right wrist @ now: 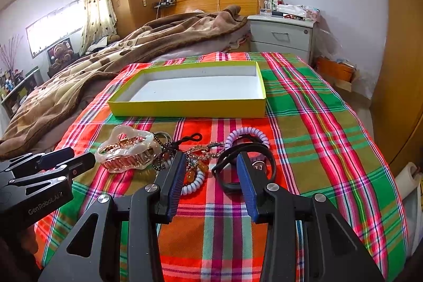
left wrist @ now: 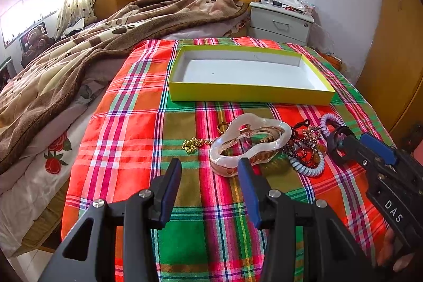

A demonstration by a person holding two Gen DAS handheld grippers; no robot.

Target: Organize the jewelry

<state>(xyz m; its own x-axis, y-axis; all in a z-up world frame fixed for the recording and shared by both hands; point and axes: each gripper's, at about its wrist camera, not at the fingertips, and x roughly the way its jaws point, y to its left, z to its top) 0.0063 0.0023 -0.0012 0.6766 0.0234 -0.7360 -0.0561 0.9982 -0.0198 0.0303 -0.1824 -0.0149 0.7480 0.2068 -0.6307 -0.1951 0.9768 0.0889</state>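
An empty yellow box (left wrist: 248,94) (right wrist: 185,107) with a white inside lies on the plaid cloth. In front of it is a jewelry pile: a large pearly hair claw (left wrist: 251,142) (right wrist: 127,152), a gold bead chain (left wrist: 194,144), dark bead strings (left wrist: 304,147), lilac coil ties (left wrist: 309,168) (right wrist: 248,135) and a black band (right wrist: 246,168). My left gripper (left wrist: 210,168) is open, just short of the claw. My right gripper (right wrist: 210,160) is open, its tips over the black band and beads; it also shows in the left wrist view (left wrist: 341,144).
The plaid cloth (left wrist: 158,123) covers the bed's foot. A brown blanket (left wrist: 79,52) lies heaped to the left. A grey nightstand (left wrist: 280,23) with clutter stands at the back right. A wooden wardrobe (right wrist: 396,70) is on the right.
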